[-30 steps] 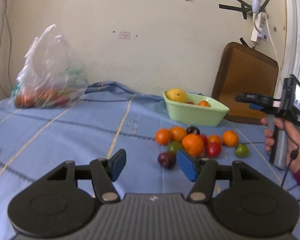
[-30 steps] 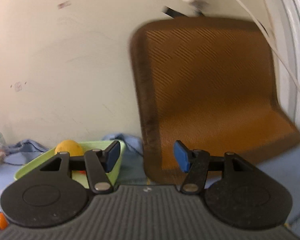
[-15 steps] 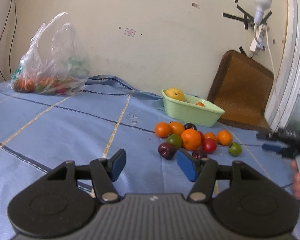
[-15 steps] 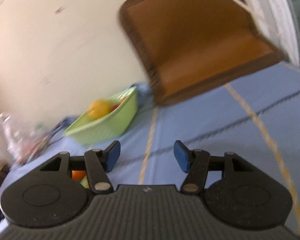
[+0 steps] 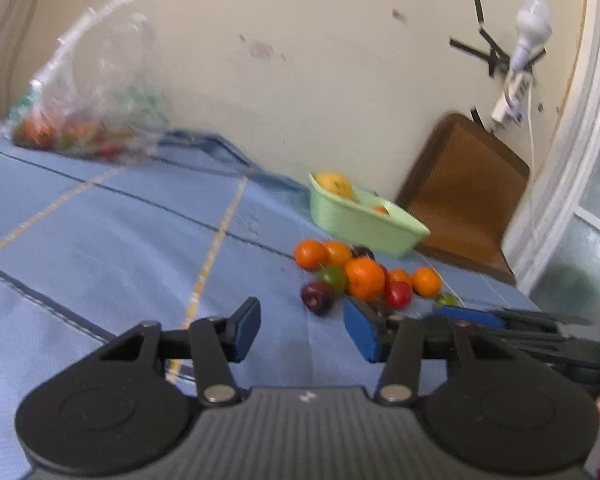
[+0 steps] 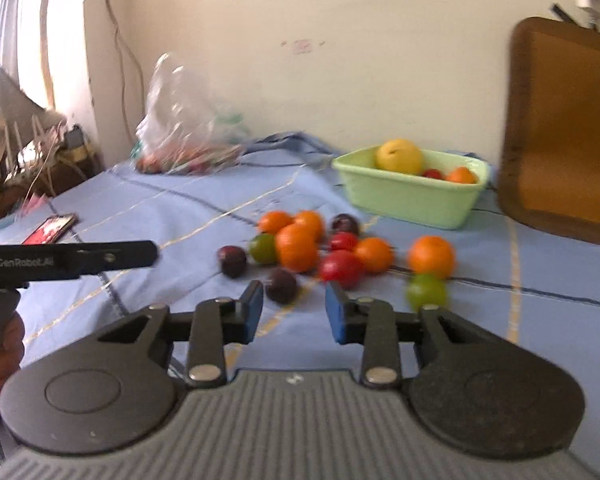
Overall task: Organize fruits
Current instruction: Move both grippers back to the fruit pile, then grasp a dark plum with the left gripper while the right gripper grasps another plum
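My left tongs (image 5: 302,330) and right tongs (image 6: 294,312) both gape with nothing between them. The loose fruit pile (image 6: 320,248) sits mid-frame on the blue cloth (image 6: 180,216); the green basin (image 6: 412,196), upper right of it, holds a yellow fruit (image 6: 399,156).

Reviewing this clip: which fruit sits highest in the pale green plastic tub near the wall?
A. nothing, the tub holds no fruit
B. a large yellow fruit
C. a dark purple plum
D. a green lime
B: a large yellow round fruit rises above the rim of the pale green plastic tub, beside a smaller orange fruit and a red one.
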`<move>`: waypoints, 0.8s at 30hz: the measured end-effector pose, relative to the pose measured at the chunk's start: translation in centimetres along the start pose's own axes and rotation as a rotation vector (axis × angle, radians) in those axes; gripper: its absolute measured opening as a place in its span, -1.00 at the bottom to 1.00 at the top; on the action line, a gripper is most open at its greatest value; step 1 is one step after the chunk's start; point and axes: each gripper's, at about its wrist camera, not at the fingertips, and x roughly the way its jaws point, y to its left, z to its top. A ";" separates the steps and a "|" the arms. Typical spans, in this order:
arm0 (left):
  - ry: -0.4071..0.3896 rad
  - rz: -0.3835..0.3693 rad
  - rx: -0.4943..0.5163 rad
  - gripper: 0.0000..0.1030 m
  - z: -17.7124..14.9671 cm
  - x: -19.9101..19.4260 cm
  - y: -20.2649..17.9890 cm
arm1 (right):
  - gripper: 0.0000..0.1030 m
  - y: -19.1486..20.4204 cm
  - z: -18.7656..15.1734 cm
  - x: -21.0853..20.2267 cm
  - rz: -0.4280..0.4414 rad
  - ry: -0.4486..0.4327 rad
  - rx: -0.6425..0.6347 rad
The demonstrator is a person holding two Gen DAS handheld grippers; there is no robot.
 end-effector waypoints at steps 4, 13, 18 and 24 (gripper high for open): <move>0.050 0.016 0.123 -0.12 1.0 1.8 -1.3 | -0.39 0.4 0.1 1.1 0.000 0.024 -0.027; 0.152 0.019 0.252 -0.12 2.2 6.5 -1.8 | -0.38 1.0 -0.2 2.8 -0.028 0.071 -0.086; 0.185 -0.008 0.268 -0.37 2.3 7.6 -2.2 | -0.37 1.0 -0.2 3.8 -0.023 0.082 -0.097; 0.188 0.002 0.290 -0.47 1.5 6.7 -3.0 | -0.45 0.9 -0.4 2.9 0.006 0.083 -0.097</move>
